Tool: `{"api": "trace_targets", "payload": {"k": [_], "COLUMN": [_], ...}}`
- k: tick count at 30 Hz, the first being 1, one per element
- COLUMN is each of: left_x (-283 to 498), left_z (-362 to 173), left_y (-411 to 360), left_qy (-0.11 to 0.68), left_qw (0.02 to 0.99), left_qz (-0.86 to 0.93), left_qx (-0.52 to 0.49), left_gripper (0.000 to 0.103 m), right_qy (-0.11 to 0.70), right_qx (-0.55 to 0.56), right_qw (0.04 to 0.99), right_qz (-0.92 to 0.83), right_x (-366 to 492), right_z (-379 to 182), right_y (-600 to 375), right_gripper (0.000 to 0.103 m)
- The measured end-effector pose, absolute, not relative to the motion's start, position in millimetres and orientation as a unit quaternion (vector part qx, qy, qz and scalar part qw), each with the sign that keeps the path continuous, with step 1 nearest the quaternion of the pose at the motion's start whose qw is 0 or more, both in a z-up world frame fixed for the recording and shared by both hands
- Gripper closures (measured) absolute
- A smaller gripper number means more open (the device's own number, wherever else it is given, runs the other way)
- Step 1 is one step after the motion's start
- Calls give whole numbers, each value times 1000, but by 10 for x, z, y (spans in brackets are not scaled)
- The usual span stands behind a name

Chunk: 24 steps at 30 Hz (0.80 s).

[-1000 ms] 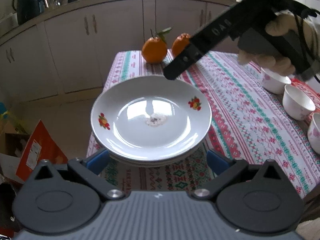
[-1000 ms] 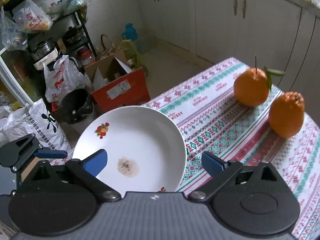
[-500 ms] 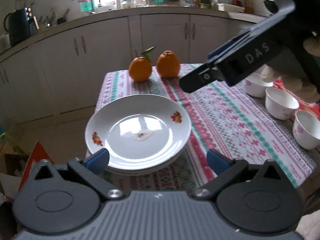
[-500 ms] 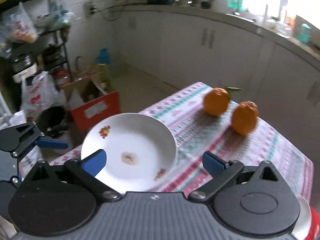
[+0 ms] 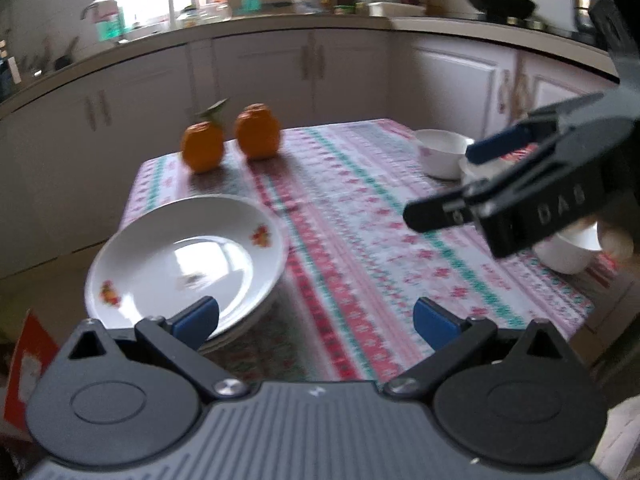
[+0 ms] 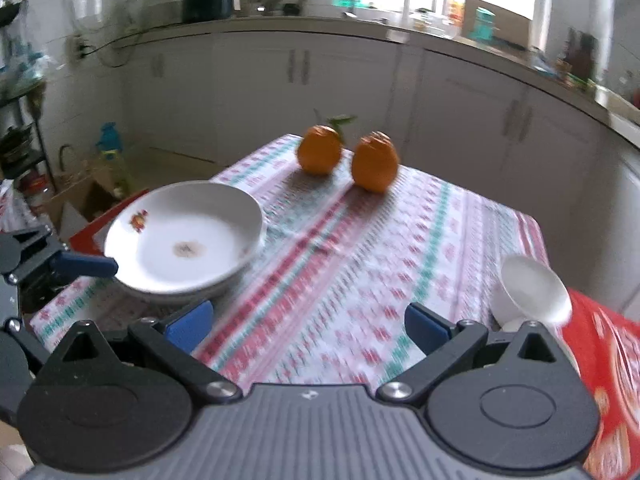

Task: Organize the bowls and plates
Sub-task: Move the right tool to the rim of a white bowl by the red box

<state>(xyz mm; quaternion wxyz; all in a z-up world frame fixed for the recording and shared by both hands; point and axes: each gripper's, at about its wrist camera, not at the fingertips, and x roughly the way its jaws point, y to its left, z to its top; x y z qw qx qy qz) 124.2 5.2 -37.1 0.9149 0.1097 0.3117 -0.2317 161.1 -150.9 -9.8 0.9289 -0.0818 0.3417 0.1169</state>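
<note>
White floral china plates (image 5: 180, 256) sit stacked at the patterned tablecloth's (image 5: 360, 240) corner.
Your left gripper (image 5: 316, 320) and right gripper (image 6: 306, 320) gape empty; clipping that overhanging stack could tip it.

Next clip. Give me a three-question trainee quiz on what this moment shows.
1. True or false: the left gripper is shut on a plate.
2. How many oranges stand on the tablecloth?
3. The plate stack sits: A) on the table's left side, B) between the oranges, C) on the bowls.

Key: 1 false, both it and the right gripper are open and empty. 2 two. 3 A.
</note>
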Motion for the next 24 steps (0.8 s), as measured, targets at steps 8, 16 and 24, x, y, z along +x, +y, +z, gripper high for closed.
{"api": "trace_targets", "payload": {"k": [8,16,24], "left_x": [1201,1146,1000], "left_z": [-365,-517,-716], "left_y": [-497,-1138,-1689], "left_qy": [293,282,268], "left_qw": [891,857,819], "left_qz": [-319,-398,-467], "left_qx": [134,165,200], "left_gripper": [1,1,1], "right_qy": [327,328,343], "right_qx": [-43,19,62], "right_qw": [943,944,936], "right_qz": [40,-38,-58], "right_x": [1118,747,631], "right_z": [-107,-121,-306], "right_y": [-2051,-2734,-3142], "right_gripper": [0,0,1]}}
